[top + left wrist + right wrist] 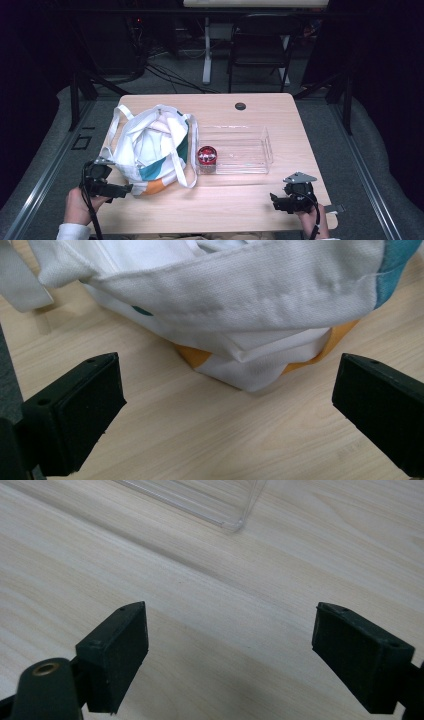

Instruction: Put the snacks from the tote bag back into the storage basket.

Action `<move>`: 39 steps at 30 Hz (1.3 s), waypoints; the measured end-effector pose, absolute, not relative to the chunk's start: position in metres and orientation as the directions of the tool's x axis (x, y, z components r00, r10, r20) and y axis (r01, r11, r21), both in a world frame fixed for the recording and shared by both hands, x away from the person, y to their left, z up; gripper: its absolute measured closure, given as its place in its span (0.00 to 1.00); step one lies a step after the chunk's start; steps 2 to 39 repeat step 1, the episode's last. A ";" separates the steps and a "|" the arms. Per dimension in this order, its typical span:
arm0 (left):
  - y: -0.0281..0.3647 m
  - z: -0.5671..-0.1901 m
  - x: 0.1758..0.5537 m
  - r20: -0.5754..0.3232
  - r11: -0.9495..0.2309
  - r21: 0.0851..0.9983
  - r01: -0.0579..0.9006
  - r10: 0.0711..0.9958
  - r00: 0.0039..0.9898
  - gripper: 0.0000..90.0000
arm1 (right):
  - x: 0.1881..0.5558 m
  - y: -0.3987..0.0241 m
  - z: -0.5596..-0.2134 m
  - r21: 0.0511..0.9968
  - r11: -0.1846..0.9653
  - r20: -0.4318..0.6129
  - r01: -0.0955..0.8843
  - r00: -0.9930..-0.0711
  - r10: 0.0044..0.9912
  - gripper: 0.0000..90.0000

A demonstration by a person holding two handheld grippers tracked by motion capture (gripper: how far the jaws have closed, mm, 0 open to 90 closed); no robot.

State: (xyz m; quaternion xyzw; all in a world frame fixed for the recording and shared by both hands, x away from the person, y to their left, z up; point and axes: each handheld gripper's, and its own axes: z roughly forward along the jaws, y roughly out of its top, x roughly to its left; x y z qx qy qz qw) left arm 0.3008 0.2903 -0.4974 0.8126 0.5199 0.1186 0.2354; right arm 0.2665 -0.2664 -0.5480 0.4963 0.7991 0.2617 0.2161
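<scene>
Both grippers idle, jaws apart, holding nothing.
Left gripper (107, 187) faces the bag (150, 150), likely to steady it; right gripper (290, 200) waits near the tray (250, 150), which holds a red tin (206, 156).

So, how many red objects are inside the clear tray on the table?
1. A round red container sits at the left end of the clear tray, next to the tote bag. The bag's contents are hidden.
</scene>
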 end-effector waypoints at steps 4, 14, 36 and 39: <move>0.291 -0.498 0.301 -0.051 -0.348 0.510 0.787 0.901 0.432 0.00 | 0.266 -0.266 -0.548 0.634 0.368 -0.083 0.680 -0.413 0.907 0.16; 0.291 -0.498 0.301 -0.051 -0.348 0.510 0.787 0.901 0.432 0.00 | 0.266 -0.266 -0.548 0.634 0.368 -0.083 0.680 -0.413 0.907 0.16; 0.291 -0.498 0.301 -0.051 -0.348 0.510 0.787 0.901 0.432 0.00 | 0.266 -0.266 -0.548 0.634 0.368 -0.083 0.680 -0.413 0.907 0.16; 0.291 -0.498 0.301 -0.051 -0.348 0.510 0.787 0.901 0.432 0.00 | 0.266 -0.266 -0.548 0.634 0.368 -0.083 0.680 -0.413 0.907 0.16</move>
